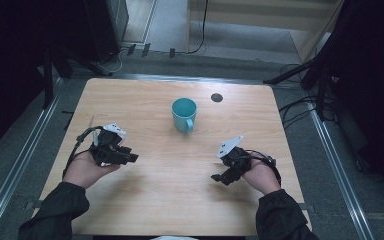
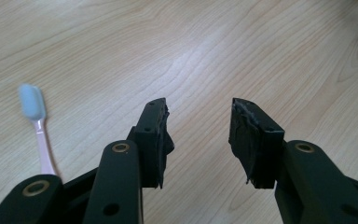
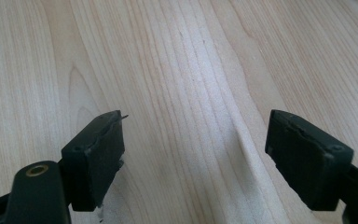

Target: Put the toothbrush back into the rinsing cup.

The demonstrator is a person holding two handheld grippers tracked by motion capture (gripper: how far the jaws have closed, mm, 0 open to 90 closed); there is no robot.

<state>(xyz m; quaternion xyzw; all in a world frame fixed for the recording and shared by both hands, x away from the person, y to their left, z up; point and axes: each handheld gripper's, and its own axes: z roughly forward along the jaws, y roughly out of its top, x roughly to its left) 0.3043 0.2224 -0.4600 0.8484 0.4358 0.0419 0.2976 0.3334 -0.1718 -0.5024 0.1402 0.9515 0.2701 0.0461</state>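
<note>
Two grippers (image 1: 130,158) (image 1: 219,177) low, jaws apart

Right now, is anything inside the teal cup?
The high view looks into the cup at a slant: the inner wall that shows is bare teal, with nothing sticking out above the rim. The near wall hides part of the bottom, so something small there could go unseen.
</note>
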